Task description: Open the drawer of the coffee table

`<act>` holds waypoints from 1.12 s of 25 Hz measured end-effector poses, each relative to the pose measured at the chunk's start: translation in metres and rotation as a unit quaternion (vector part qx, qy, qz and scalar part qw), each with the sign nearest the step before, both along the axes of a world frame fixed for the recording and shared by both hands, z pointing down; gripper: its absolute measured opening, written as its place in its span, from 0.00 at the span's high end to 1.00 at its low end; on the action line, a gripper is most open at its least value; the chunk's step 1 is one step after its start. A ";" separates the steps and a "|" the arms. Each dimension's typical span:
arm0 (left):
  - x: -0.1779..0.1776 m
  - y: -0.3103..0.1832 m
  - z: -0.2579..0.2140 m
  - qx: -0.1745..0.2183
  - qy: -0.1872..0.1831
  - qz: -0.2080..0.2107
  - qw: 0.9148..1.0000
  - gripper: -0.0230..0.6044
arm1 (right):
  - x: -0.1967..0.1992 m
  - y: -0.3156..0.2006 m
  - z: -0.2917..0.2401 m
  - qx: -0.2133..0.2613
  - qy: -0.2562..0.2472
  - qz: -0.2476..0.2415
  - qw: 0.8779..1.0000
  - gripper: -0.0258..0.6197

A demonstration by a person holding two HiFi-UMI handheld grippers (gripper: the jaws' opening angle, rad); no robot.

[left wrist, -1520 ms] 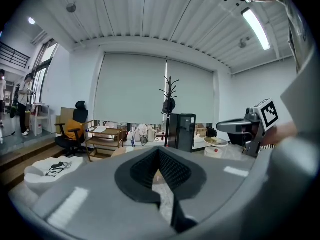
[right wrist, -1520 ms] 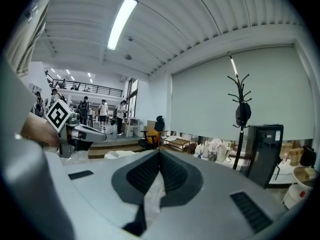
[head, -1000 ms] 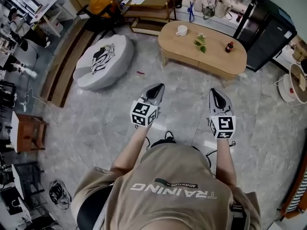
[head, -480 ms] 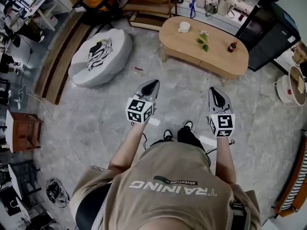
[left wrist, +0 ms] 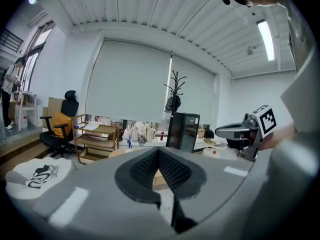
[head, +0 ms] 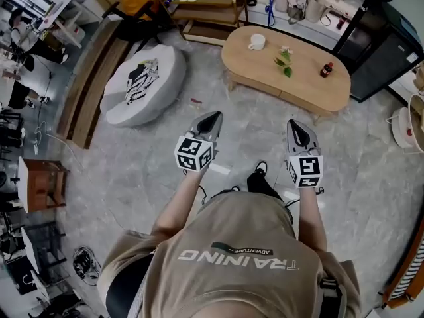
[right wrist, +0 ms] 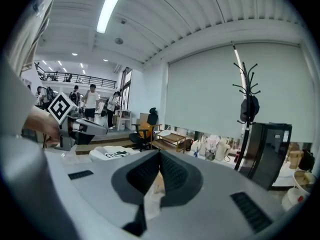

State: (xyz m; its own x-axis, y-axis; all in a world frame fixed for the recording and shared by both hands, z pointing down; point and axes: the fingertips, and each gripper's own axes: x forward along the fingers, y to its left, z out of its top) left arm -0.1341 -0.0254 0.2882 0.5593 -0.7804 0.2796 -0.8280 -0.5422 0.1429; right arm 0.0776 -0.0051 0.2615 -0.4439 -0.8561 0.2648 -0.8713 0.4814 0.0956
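Note:
The coffee table is a long oval of light wood, standing across the floor ahead of me; through the left jaws' gap a strip of that table shows. On it are a white mug, a green sprig and a small dark bottle. Its drawer front is too small to make out. My left gripper and right gripper are held side by side at waist height, both shut and empty, pointing at the table and well short of it. Each gripper view shows the other gripper.
A round grey pouf lies on the floor to the left. A wooden shelf cart stands behind the table and a black cabinet to its right. A low wooden platform runs along the left. My shoes are on marbled floor.
The person has stepped forward toward the coffee table, carrying both grippers along. Both stay shut and side by side. A foot has come into view below the grippers.

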 end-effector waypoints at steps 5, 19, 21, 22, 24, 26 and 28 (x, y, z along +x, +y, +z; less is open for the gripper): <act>0.033 -0.041 -0.015 0.019 -0.006 -0.005 1.000 0.95 | 0.031 -0.042 -0.009 0.015 -0.009 -0.004 1.000 0.95; 0.072 -0.088 -0.007 0.011 -0.022 -0.024 0.999 0.95 | 0.063 -0.104 0.003 0.008 -0.023 -0.034 0.999 0.95; 0.077 -0.093 -0.009 0.010 -0.023 -0.021 0.999 0.95 | 0.066 -0.108 0.005 0.002 -0.021 -0.033 0.999 0.95; 0.079 -0.096 -0.009 0.011 -0.023 -0.018 0.999 0.95 | 0.067 -0.111 0.006 0.000 -0.020 -0.033 0.999 0.95; 0.078 -0.102 -0.009 0.012 -0.024 -0.016 1.000 0.95 | 0.066 -0.116 0.008 -0.004 -0.018 -0.033 0.999 0.95; 0.074 -0.108 -0.006 0.009 -0.021 -0.017 1.000 0.95 | 0.061 -0.120 0.012 -0.010 -0.015 -0.036 0.999 0.95; 0.068 -0.112 -0.001 0.003 -0.017 -0.017 1.000 0.95 | 0.054 -0.123 0.017 -0.016 -0.011 -0.037 0.999 0.95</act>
